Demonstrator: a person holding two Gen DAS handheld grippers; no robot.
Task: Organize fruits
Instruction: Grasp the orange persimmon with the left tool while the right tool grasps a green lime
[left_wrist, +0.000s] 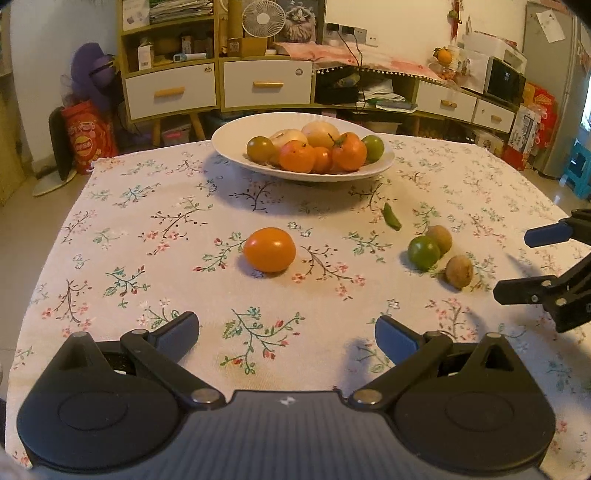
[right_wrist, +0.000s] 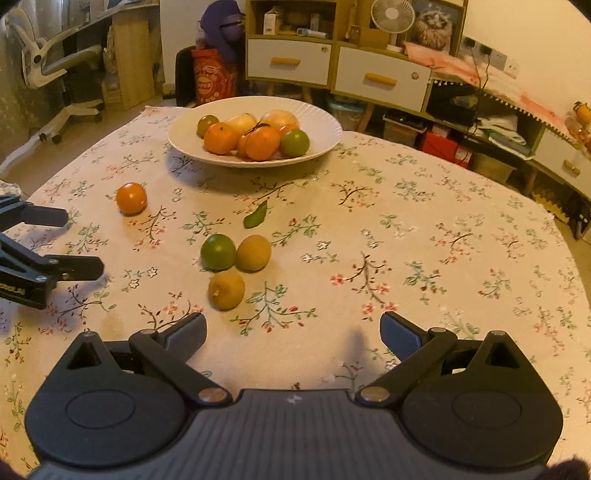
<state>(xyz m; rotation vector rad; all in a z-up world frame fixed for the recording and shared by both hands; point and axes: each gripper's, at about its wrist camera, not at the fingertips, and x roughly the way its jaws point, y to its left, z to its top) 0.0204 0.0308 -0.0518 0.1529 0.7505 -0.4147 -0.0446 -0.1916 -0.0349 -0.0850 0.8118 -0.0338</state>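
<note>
Left gripper (left_wrist: 287, 338): jaws spread wide and empty, held low above the tablecloth near the table's near edge, fingers pointing across the table toward the far edge.
Left gripper, side view (right_wrist: 83, 242): comes in from the table's left edge, its two dark fingers one above the other in the picture, apart, nothing between them.
Right gripper (right_wrist: 293, 334): jaws likewise wide apart and holding nothing, low over the cloth by the near edge, aimed at the far edge.
Right gripper, side view (left_wrist: 513, 264): reaches in from the table's right edge, one blue-padded finger above a dark one in the picture, a gap between them.
Orange fruit (left_wrist: 270, 250): alone on the cloth straight ahead of the left gripper, about mid-table, well apart from both grippers.
Green fruit (right_wrist: 218, 252): on the cloth ahead of the right gripper and a little to its left, touching a brown fruit (right_wrist: 253, 253) at its right.
Second brown fruit (right_wrist: 226, 288): just nearer the near edge than that pair, closest of all to the right gripper's left finger.
Green leaf (right_wrist: 255, 218): lies flat between the loose fruits and the plate.
White plate (right_wrist: 325, 146): near the table's far edge, holding a heap of orange, green and pale fruits.
Tablecloth (left_wrist: 122, 236): floral print, covering the table.
</note>
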